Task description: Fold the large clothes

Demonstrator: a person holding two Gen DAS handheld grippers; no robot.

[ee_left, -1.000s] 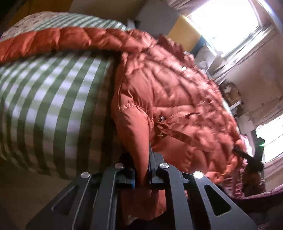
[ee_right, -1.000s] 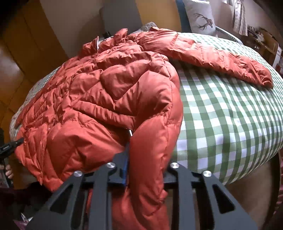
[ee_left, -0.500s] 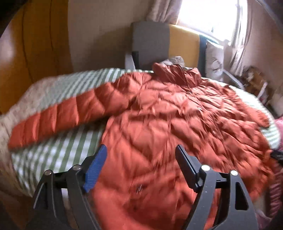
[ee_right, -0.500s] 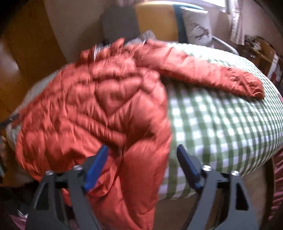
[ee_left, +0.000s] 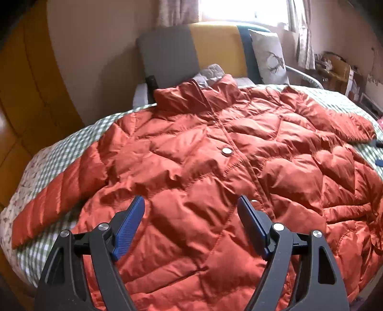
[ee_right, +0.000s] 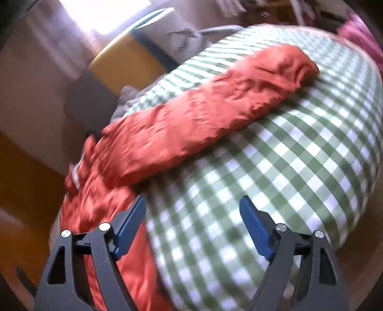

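An orange quilted puffer jacket (ee_left: 215, 167) lies front-up and spread on a bed with a green-and-white checked cover (ee_left: 79, 143). Its collar points to the headboard and both sleeves stretch out sideways. My left gripper (ee_left: 191, 215) hovers open above the jacket's lower front, holding nothing. In the blurred right wrist view, the jacket's right sleeve (ee_right: 215, 110) lies across the checked cover (ee_right: 287, 179), with the jacket body (ee_right: 103, 215) at the left. My right gripper (ee_right: 192, 215) is open over the bare cover beside the jacket's edge, with nothing between its fingers.
A grey, yellow and blue headboard (ee_left: 191, 50) stands behind the bed with a deer-print pillow (ee_left: 268, 57) against it. Orange wooden doors (ee_left: 31, 100) line the left side. A cluttered shelf (ee_left: 340, 71) sits at the far right, under a bright window (ee_left: 239, 9).
Both grippers were shut on the jacket's lower edge a second ago; they opened and let it drop flat. The left one pulled back; the right one swung toward the right sleeve.
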